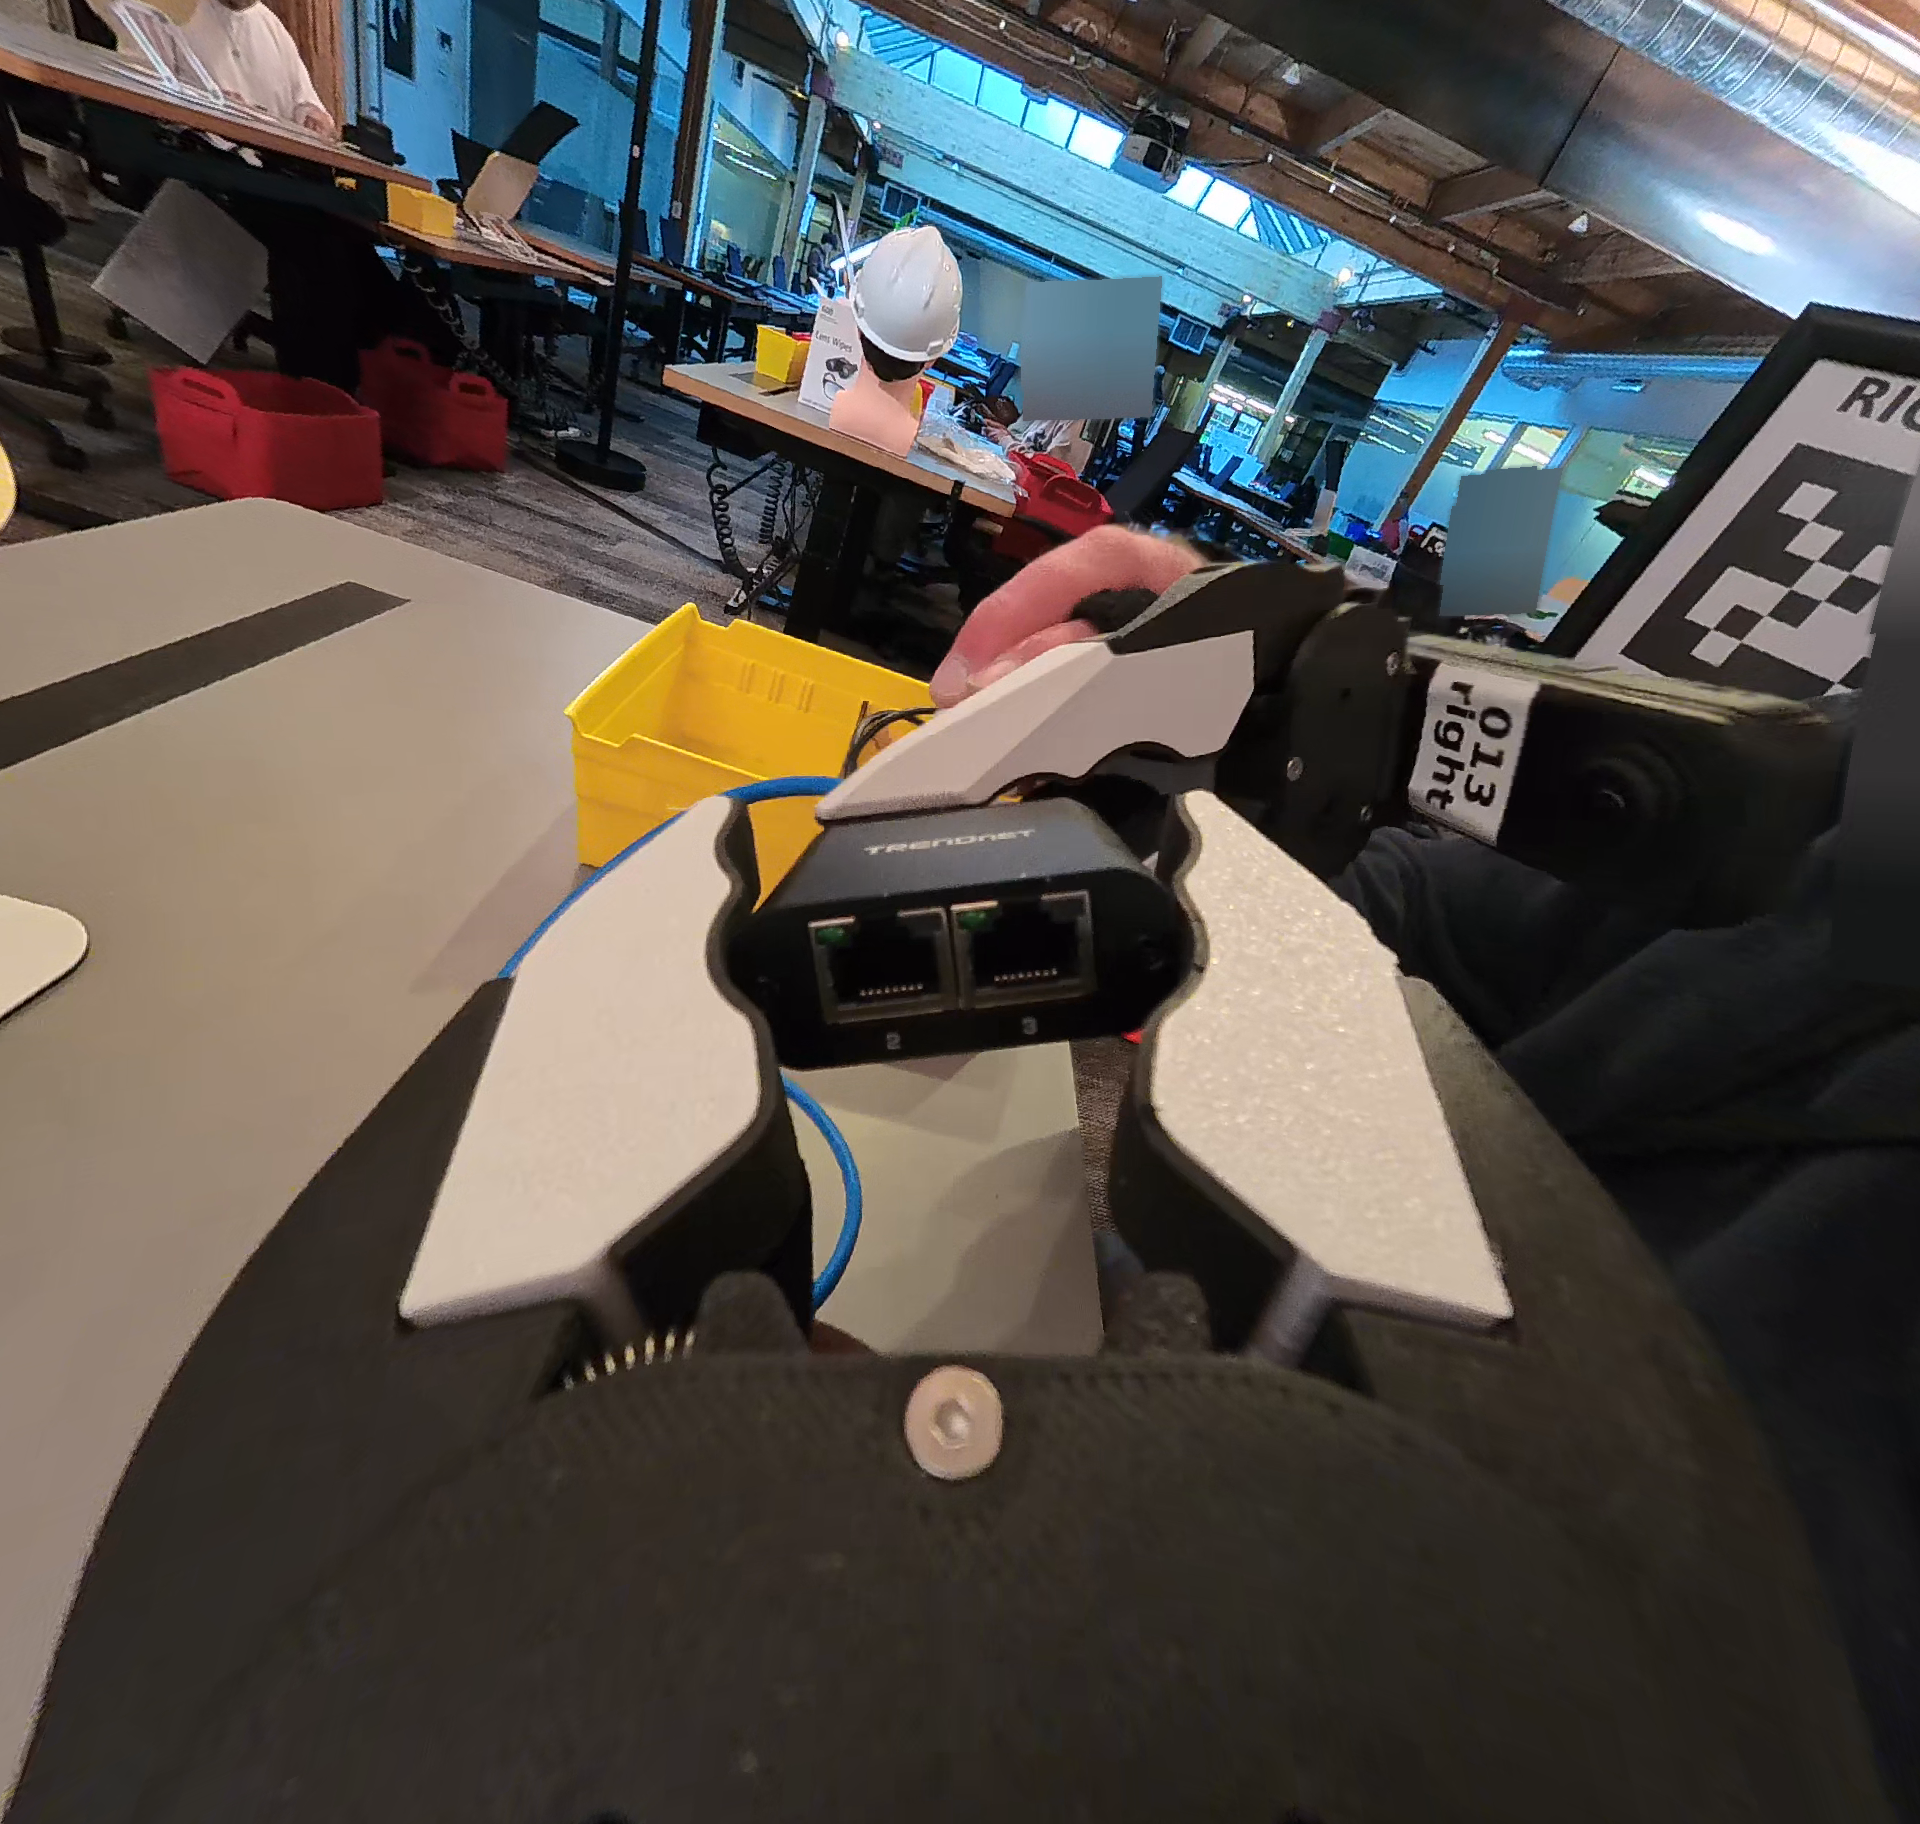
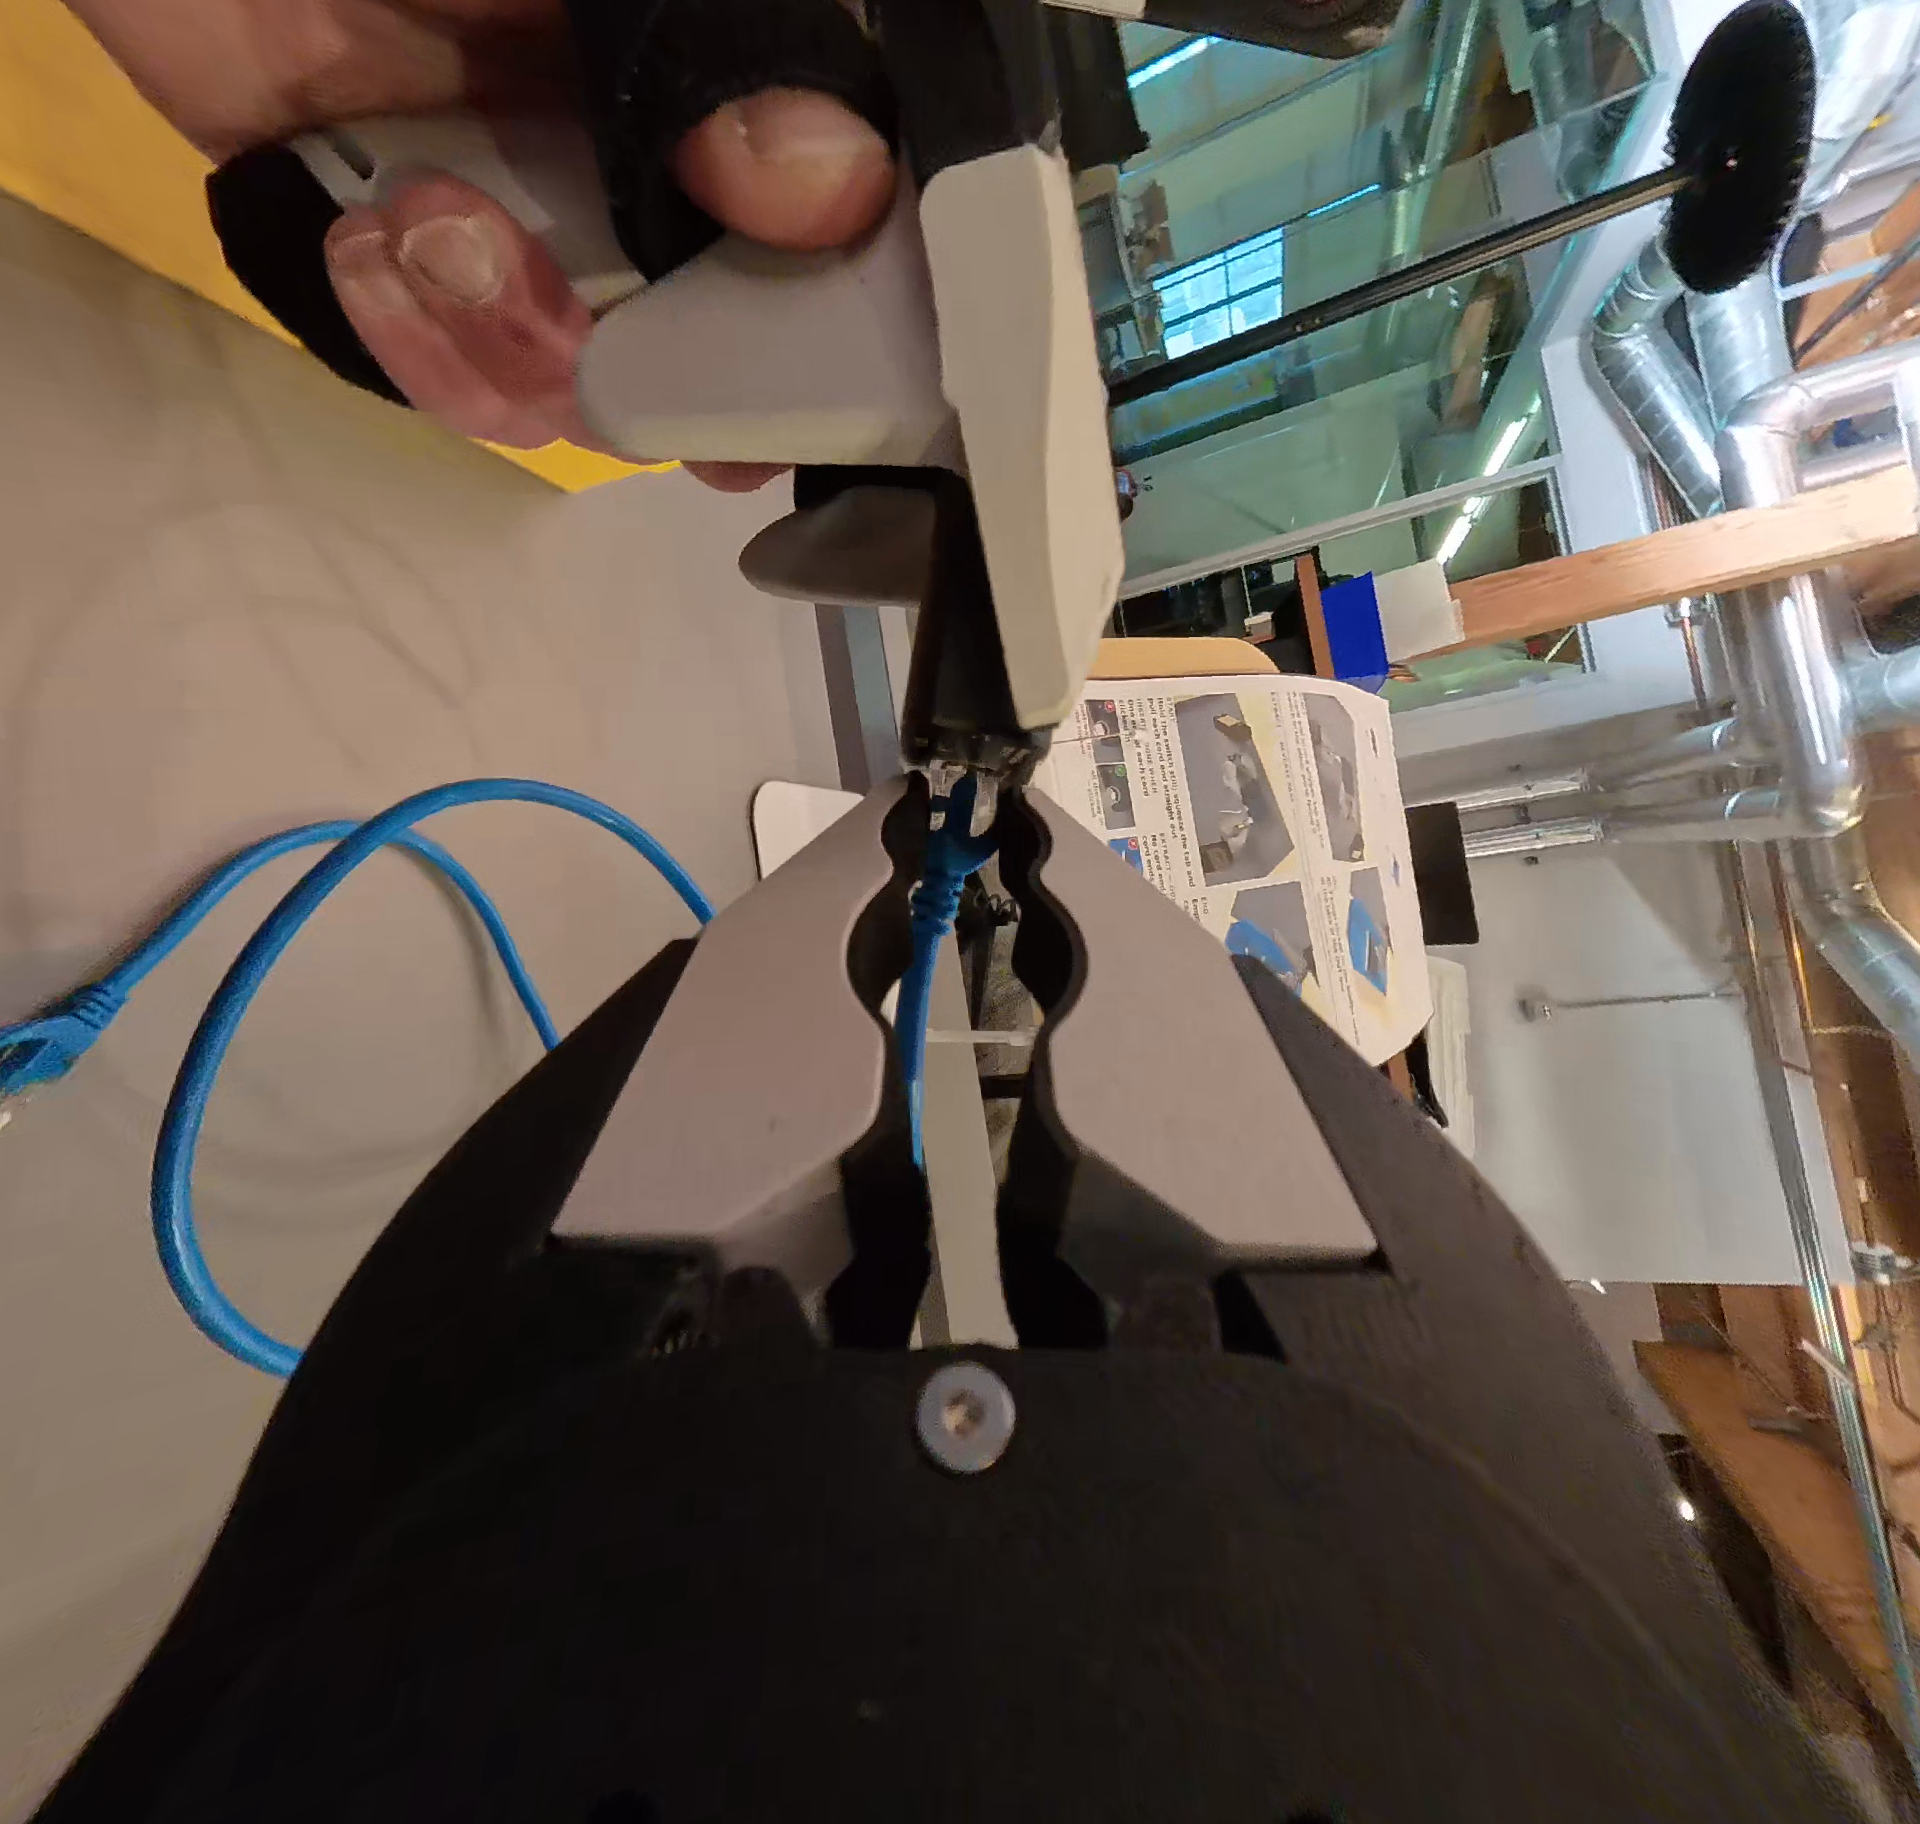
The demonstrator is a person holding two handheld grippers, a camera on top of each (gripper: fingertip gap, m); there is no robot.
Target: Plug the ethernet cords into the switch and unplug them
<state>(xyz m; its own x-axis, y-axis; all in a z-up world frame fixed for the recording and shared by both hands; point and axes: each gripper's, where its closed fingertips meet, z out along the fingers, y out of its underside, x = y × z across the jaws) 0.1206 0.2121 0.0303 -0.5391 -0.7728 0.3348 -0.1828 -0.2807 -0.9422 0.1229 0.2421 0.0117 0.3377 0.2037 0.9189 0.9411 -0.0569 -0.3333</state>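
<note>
My left gripper (image 1: pixel 961 824) is shut on the black switch (image 1: pixel 956 953) and holds it above the grey table (image 1: pixel 260 891). Two empty ports face the left wrist camera. The switch also shows end-on in the right wrist view (image 2: pixel 951 652). My right gripper (image 2: pixel 964 803) is shut on the plug (image 2: pixel 961 818) of the blue ethernet cord (image 2: pixel 260 943), right at the switch's far end. I cannot tell how deep the plug sits. The cord loops over the table and its other plug (image 2: pixel 42 1042) lies loose. One of the right gripper's fingers (image 1: pixel 1039 725) rests over the switch's far end.
A yellow bin (image 1: pixel 717 714) stands on the table just behind the switch. A printed instruction sheet (image 2: pixel 1247 860) lies beyond the grippers. A person's hand (image 2: pixel 436 112) holds the left gripper. A white pad (image 1: pixel 31 943) lies at the table's left edge.
</note>
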